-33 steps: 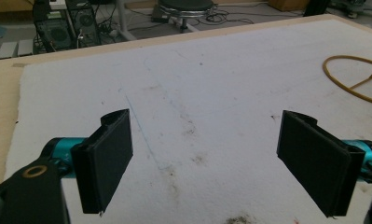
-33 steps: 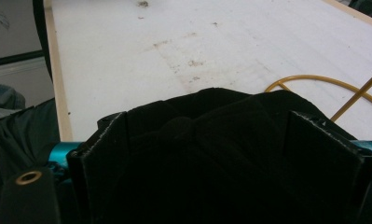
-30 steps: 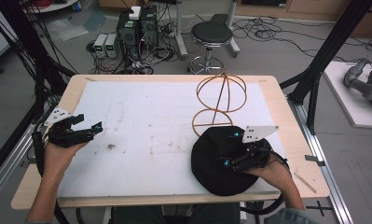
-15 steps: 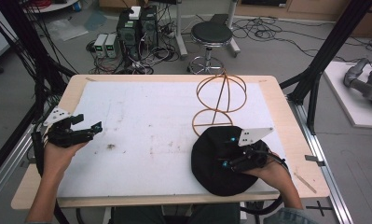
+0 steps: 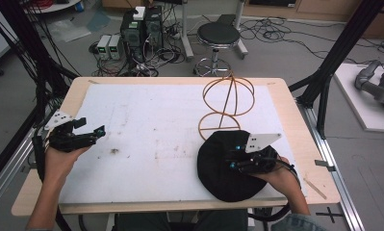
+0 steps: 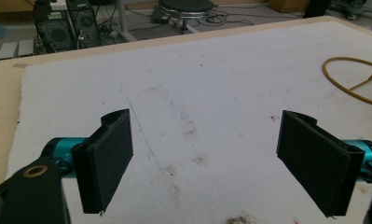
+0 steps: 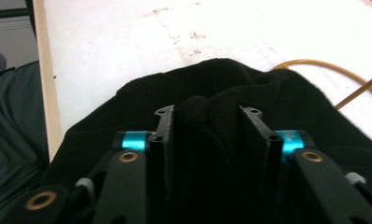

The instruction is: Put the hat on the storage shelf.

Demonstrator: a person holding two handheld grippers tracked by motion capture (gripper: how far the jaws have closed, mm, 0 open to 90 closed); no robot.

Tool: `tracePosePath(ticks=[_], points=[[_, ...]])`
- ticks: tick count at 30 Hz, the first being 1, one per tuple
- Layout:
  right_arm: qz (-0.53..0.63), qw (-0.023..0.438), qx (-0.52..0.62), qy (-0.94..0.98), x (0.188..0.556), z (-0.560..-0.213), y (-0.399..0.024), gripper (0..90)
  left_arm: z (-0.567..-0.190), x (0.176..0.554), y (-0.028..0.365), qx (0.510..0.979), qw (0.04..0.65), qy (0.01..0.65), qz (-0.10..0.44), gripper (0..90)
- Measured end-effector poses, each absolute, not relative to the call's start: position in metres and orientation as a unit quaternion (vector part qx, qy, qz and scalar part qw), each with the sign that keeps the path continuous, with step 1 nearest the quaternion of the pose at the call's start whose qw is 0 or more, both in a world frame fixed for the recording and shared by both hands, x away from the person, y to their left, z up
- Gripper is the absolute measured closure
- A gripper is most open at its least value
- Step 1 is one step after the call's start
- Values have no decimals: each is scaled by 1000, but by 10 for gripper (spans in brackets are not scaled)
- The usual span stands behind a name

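At the table's near right, the right gripper [image 5: 234, 162] has just been closing and now pinches a fold of the black fabric hat [image 5: 218, 168] between its jaws. A wire hat stand [image 5: 227, 103] rises just beyond it. Well apart to the left, the left gripper [image 5: 91, 132] rests wide open, holding nothing, over the stained white board [image 5: 151, 125].

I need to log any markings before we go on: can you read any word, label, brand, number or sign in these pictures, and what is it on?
None can be read.
Black hat: no label or print visible.
Wire stand: bare, no tag.
White table cover: stains and a faint line, no writing.
Boxes on the floor: any markings are too small and blurred to read.
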State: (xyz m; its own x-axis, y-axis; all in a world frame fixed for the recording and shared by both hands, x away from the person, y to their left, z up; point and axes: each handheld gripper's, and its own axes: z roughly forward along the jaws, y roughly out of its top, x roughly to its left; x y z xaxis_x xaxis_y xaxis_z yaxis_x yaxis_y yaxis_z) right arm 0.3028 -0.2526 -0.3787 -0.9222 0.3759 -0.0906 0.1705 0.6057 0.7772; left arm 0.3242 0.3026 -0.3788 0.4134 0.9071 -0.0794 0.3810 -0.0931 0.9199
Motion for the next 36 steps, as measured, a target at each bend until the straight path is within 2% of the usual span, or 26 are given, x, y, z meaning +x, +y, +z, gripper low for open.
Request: tracePosePath(ticks=[8,36], points=[[435,133,158,877,300,-370,-257,674,-378,324,303,686,484,470,272,187],[475,165,170,848,281,-320,-289,676,-378,322,308,683,484,474,273,188]])
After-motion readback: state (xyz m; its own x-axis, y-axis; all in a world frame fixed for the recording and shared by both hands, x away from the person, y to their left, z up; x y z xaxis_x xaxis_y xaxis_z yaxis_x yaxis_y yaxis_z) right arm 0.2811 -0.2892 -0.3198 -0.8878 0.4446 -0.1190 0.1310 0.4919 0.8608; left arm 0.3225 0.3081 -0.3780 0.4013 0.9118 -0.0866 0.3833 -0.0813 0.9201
